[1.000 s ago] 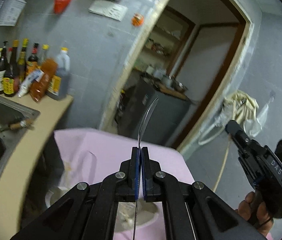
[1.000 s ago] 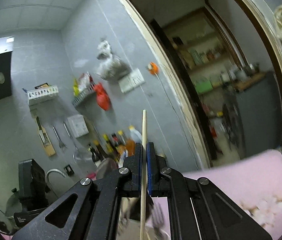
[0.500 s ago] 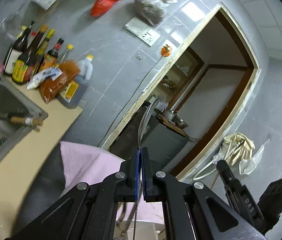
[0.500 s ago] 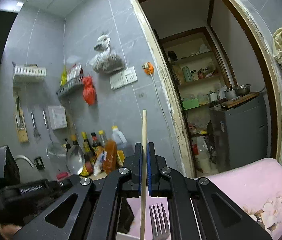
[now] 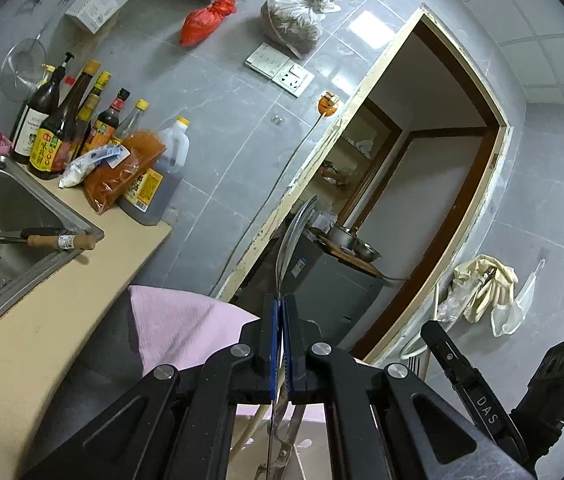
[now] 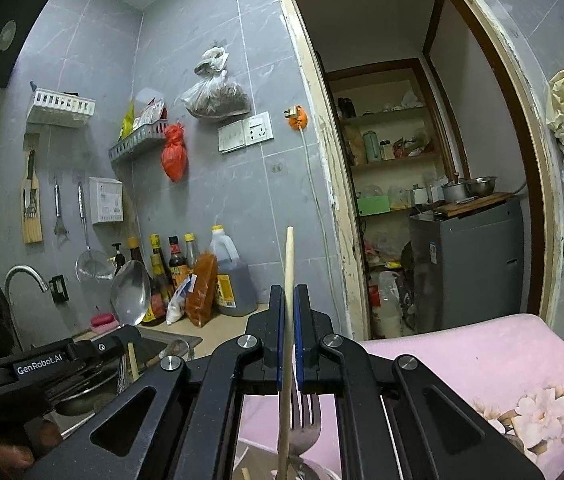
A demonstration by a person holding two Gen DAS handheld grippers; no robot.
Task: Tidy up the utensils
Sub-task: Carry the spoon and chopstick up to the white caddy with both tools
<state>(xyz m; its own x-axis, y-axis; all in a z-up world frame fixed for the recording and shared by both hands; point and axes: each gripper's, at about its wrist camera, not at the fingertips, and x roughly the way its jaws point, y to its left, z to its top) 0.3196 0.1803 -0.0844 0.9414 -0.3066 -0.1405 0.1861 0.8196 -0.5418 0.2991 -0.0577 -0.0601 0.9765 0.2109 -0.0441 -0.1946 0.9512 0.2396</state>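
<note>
Between the left claw (image 5: 281, 340) pads, clamped: thin, stiff, slippery polished steel spoon (image 5: 292, 240), pinched mid-handle. Between the right claw (image 6: 290, 340) pads, gripped: light, rigid pale wooden chopstick (image 6: 289, 264); steel fork (image 6: 305, 420) just below.

The left claw (image 5: 281, 320) pinches an upright metal spoon (image 5: 292, 236) above the pink cloth (image 5: 178, 328).

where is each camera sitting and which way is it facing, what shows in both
Left wrist: on the left gripper, tilted, facing the doorway; shut on a spoon; right gripper at its right.
Right wrist: on the right gripper, level, facing the same wall; shut on a chopstick.
Shared: sauce bottles, doorway, pink cloth.
</note>
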